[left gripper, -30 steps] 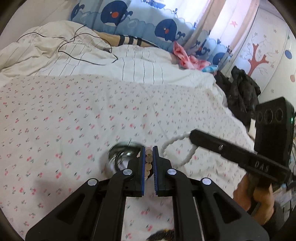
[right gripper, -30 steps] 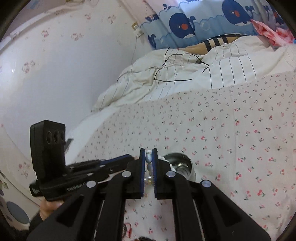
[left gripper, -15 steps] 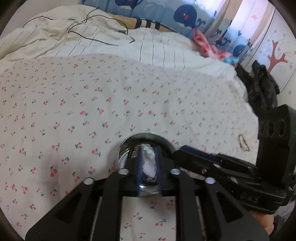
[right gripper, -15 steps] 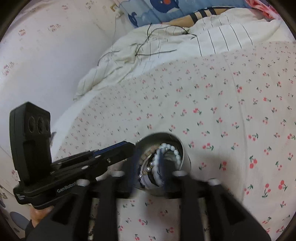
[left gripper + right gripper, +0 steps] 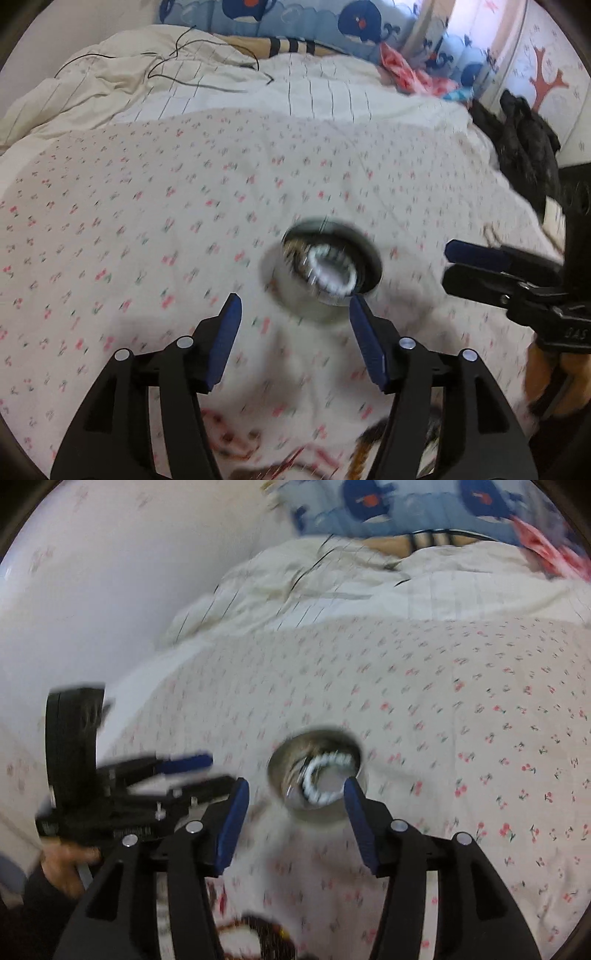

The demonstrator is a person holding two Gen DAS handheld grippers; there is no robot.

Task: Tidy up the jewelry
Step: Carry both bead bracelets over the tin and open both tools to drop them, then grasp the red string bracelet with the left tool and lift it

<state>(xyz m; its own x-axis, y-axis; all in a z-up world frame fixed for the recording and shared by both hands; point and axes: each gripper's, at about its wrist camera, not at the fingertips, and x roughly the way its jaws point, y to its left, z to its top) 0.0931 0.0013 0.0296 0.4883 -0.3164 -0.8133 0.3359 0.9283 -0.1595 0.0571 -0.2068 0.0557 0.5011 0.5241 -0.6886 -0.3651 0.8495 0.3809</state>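
Risk of tipping: small metal bowl (image 5: pixel 325 280) with white bead bracelet (image 5: pixel 325 779) inside, perched on soft bed quilt (image 5: pixel 147 229); left gripper (image 5: pixel 293 332) and right gripper (image 5: pixel 295 808) jaws just opened, wide, empty, close enough to nudge it.

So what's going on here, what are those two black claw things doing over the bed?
A person holds a gripper in each hand above a cherry-print bedsheet, tidying jewelry. A small metal cup stands on the sheet with a white bead bracelet coiled inside. The left gripper and right gripper have both just been opening; their blue-padded fingers stand apart with nothing between them, hovering near the cup. The pictures are blurred, so anything else in the cup is hard to make out.
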